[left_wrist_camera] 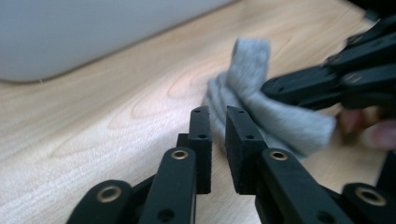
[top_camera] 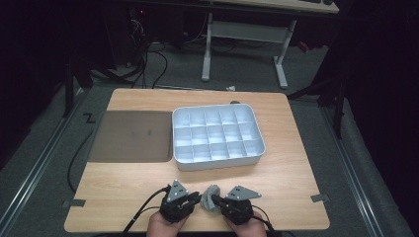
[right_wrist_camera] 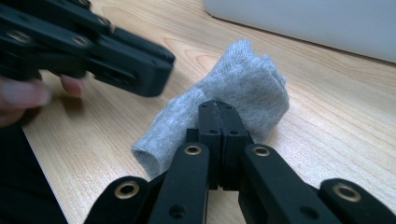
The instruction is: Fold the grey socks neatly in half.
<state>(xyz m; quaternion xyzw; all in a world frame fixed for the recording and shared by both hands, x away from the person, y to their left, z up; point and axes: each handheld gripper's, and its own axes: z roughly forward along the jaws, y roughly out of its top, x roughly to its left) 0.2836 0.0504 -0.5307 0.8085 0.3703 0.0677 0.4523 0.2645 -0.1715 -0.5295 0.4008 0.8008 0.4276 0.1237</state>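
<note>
Wooden surface (top_camera: 276, 163), dim room behind. Grey sock (top_camera: 211, 197) lies bunched near the front edge, just in front of the white divided tray (top_camera: 217, 165), between both tongs. Right tongs (right_wrist_camera: 219, 116) pinched tight on the sock's fabric. Left tongs (left_wrist_camera: 218, 122) slightly parted, nothing between the pads, tips just beside the sock. Dark mat (top_camera: 131, 136) left of tray.
</note>
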